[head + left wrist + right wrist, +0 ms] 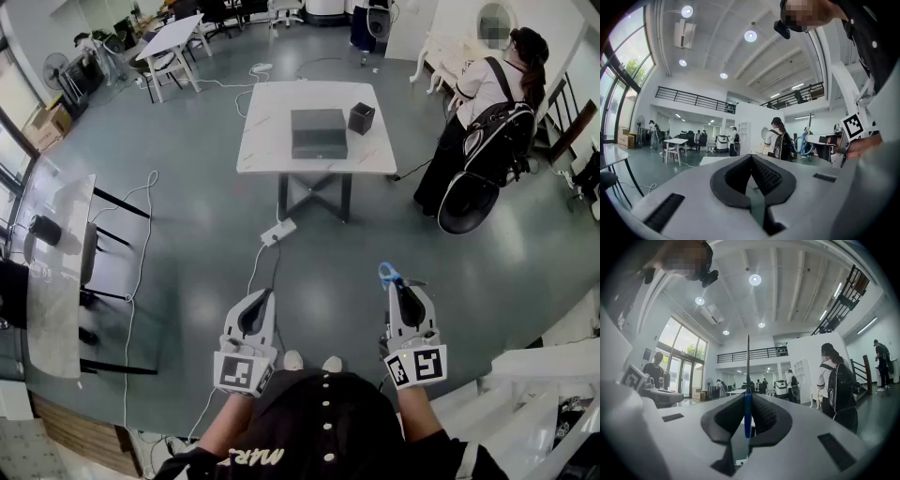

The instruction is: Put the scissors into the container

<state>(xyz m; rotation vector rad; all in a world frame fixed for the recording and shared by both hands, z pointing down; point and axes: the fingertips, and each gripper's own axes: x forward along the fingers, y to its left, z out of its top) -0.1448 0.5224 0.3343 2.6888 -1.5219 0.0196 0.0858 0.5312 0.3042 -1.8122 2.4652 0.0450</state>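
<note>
— Where do we have the scissors [387, 274]?
— Our right hand-held gripper [401, 286] is closed on them. In its own view the blue part sits between the pads and the thin blade stands up above.
— And our left hand-held gripper [261, 300]?
— Its jaws are together, with nothing between.
— And the container [361, 117]?
— We see it on the white surface [272, 141], well apart from us, just beside a grey box [319, 132].

Perhaps "MAR", partly cut off, on black shirt [323, 422]
</note>
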